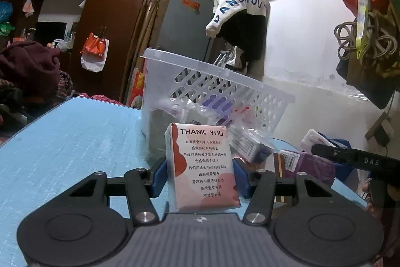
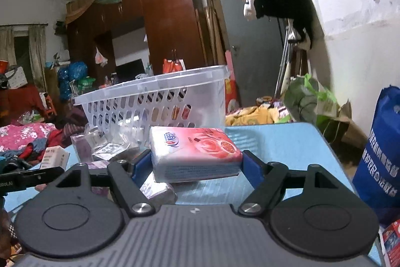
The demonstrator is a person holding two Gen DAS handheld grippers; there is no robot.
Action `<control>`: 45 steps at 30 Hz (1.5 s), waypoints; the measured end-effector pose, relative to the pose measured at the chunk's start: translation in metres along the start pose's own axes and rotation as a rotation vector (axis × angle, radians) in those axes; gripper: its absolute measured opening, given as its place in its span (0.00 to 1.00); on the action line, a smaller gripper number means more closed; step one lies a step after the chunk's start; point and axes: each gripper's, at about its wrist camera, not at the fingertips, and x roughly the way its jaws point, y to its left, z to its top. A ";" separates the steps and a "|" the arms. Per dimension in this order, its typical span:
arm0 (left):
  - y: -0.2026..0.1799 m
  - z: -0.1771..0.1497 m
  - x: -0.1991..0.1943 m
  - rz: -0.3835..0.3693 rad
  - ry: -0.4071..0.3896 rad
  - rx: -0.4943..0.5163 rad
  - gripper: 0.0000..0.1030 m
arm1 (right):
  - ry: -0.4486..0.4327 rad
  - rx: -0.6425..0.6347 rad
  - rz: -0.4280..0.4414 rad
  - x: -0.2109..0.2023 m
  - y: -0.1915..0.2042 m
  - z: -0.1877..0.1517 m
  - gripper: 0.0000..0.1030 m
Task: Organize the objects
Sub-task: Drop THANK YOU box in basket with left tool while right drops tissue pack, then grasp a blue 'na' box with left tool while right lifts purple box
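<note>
The left gripper (image 1: 200,175) was clamped on the "THANK YOU" tissue pack (image 1: 203,167), held upright just above the blue table (image 1: 70,142), in front of the white basket (image 1: 225,81). The right gripper (image 2: 196,163) pinched the pink tissue pack (image 2: 195,153) flat between its blue pads (image 2: 252,168), just before the basket's slotted wall. A purple packet (image 1: 307,164) and clear-wrapped packets (image 2: 110,144) lay on the table beside the basket.

Two low tabletop views (opposite sides), shared basket (image 1: 220,81) (image 2: 155,96)
</note>
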 end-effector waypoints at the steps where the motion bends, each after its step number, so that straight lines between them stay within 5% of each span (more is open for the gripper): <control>1: 0.000 0.000 0.000 -0.002 -0.002 0.001 0.57 | -0.004 -0.003 -0.002 0.000 0.001 0.001 0.76; 8: 0.000 0.007 -0.006 -0.058 -0.024 -0.013 0.57 | -0.068 0.003 0.015 -0.013 0.005 0.007 0.76; 12: -0.020 0.074 0.000 -0.135 -0.055 0.024 0.57 | -0.219 -0.114 0.004 -0.031 0.040 0.060 0.76; 16: -0.033 0.157 0.037 -0.053 -0.061 0.046 0.57 | -0.082 -0.188 0.019 0.026 0.069 0.122 0.76; 21: -0.011 0.192 0.117 0.030 0.154 -0.034 0.58 | 0.095 -0.229 -0.031 0.111 0.079 0.143 0.79; 23: -0.006 0.189 0.135 0.034 0.199 -0.034 0.82 | 0.101 -0.234 -0.037 0.114 0.080 0.140 0.88; 24: -0.006 0.188 0.136 0.049 0.202 -0.024 0.86 | 0.070 -0.231 -0.037 0.105 0.080 0.138 0.96; 27: -0.009 0.178 0.112 0.040 0.134 0.011 0.89 | -0.032 -0.159 0.041 0.057 0.064 0.121 1.00; 33: -0.037 0.092 0.024 -0.031 0.028 0.096 0.95 | -0.017 -0.099 0.140 -0.016 0.047 0.035 1.00; 36: -0.045 0.044 0.009 -0.124 0.068 0.083 0.95 | 0.013 -0.073 0.177 -0.017 0.047 0.008 0.93; 39: -0.038 0.025 0.007 -0.097 0.076 0.058 0.94 | 0.054 -0.110 0.177 0.003 0.053 0.011 0.89; 41: -0.032 0.023 0.010 -0.072 0.090 0.052 0.94 | 0.087 -0.125 0.166 0.016 0.055 0.013 0.67; 45: -0.023 0.015 0.012 -0.096 0.102 0.029 0.94 | 0.045 -0.056 0.183 -0.003 0.046 0.000 0.58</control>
